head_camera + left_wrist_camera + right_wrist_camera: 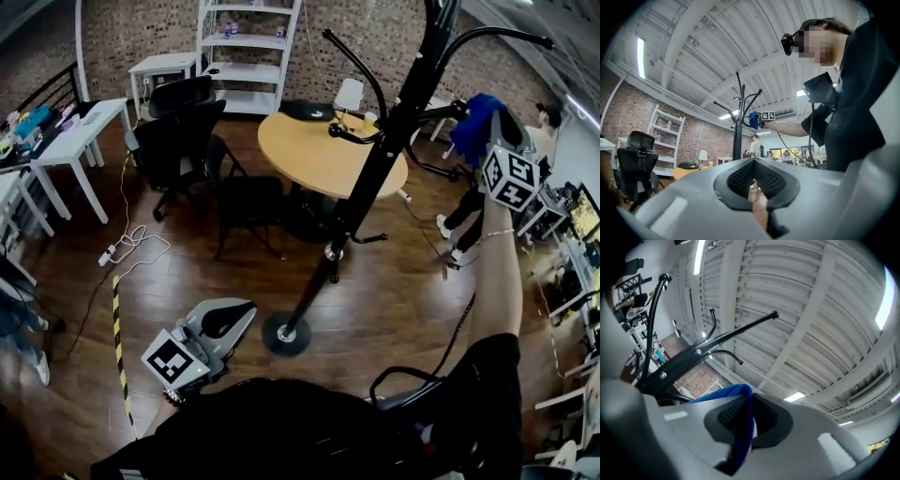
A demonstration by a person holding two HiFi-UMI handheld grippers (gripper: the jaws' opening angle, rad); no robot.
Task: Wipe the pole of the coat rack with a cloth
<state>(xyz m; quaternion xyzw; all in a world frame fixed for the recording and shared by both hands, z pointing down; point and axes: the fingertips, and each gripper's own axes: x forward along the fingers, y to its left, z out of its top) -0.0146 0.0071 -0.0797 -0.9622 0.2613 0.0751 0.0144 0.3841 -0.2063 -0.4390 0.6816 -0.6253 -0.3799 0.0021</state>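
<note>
Your right gripper (487, 127) is up high, and its jaws are squeezed tight on the blue cloth (472, 114). In the right gripper view the cloth (739, 427) is pinched flat between the two pads, and some of it sticks out past the tips. The cloth is near the top hooks, just beside the pole (370, 173) of the coat rack. It does not look pressed on the pole yet. I think you are about to start the wipe. To do it well, bring the loose part of the cloth to the black pole (679, 363). Push it on gently and slide it along the pole in long strokes. Go down toward the round foot (286, 333), and move the cloth around to reach every side. Watch the hooks so the cloth does not catch on them. Do not push hard, or the rack may tip. Your left gripper (239, 317) is low by your body, far from the rack. Its jaws are closed together on nothing.
</note>
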